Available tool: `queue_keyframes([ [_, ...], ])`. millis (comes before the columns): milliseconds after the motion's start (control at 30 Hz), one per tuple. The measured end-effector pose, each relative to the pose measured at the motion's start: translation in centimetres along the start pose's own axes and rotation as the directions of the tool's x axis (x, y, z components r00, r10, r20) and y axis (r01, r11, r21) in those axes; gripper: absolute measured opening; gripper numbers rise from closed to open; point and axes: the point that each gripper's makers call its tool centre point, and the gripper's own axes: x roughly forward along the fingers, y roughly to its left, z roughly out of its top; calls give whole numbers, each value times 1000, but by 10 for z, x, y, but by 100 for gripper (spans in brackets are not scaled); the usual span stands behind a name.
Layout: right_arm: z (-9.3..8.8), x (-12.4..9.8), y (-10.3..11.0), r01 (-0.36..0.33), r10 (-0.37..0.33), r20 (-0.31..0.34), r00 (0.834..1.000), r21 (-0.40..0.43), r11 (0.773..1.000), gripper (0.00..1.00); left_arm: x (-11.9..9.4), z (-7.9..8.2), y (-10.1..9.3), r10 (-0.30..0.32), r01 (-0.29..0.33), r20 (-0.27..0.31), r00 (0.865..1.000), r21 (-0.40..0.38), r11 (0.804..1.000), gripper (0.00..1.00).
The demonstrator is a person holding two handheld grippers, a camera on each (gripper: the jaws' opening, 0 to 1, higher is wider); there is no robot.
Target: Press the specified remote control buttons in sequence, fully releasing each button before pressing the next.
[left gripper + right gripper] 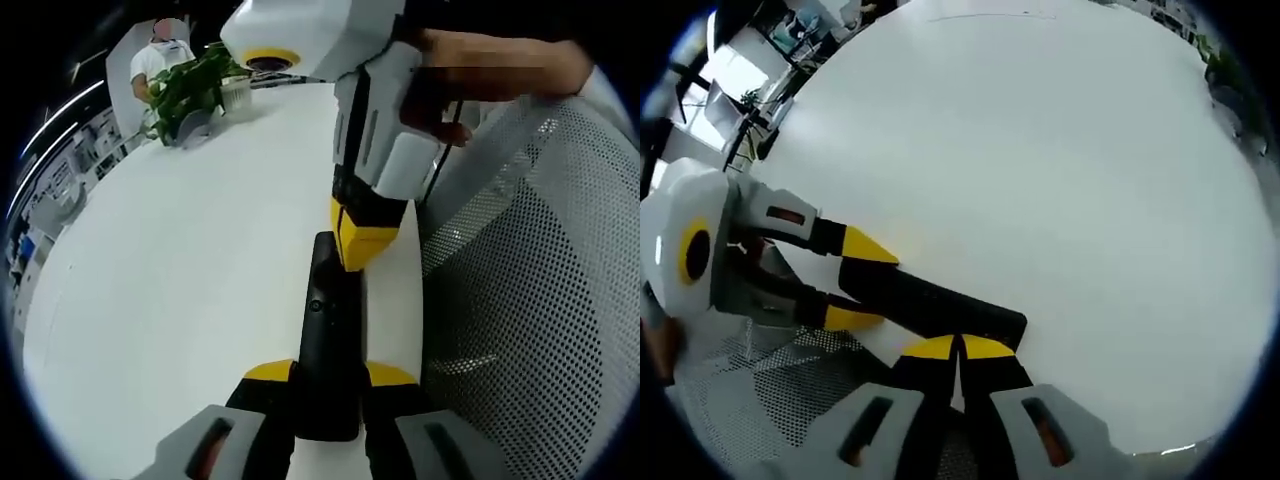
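Rising from the bottom of the left gripper view, the left tool (pixel 330 385) is seen with its yellow-tipped jaws closed on the near end of a black remote control (pixel 330 340). The remote is held lengthwise between the jaws and stretches away from the camera over the edge of a white surface (pixel 190 270). At the far end of the remote, the right tool (pixel 365 235) comes down from above, its yellow tips drawn together and set against the top of the remote. A hand (pixel 490 75) is seen gripping the body of that tool near the top of the view. To the right, a white perforated mesh (pixel 540 270) lies just beside the edge of the surface. Farther off, at the far side of the surface, a green plant (pixel 195 85) stands, and a person in a white shirt (pixel 160 60) is seen behind it.

In the right gripper view, the right tool (pixel 958 347) is shown at the bottom with its two yellow tips brought together, with hardly a gap between them, resting on the near end of the remote control (pixel 930 305). Nothing is gripped between them. The remote runs off to the left, where its other end is clamped between the jaws of the left tool (pixel 855 280). The mesh (pixel 780 390) is seen below, and the white surface (pixel 1040 160) spreads beyond, with shelves dimly seen past its far edge.
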Motion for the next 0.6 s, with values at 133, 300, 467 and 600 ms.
queue_keyframes([
  [133,0,0,-3,-31,31,-3,1000,32,999,0,0,0,0,-1,1,0,1000,-2,1000,25],
  [300,0,0,-3,-52,51,9,999,61,997,0,0,0,0,2,-2,-1,1000,-11,1000,25],
  [467,1,1,-5,-72,71,17,997,95,993,0,1,0,1,12,-12,-3,1000,-20,1000,25],
  [600,1,1,-5,-72,71,14,997,93,993,0,1,0,1,14,-14,2,1000,-23,1000,25],
])
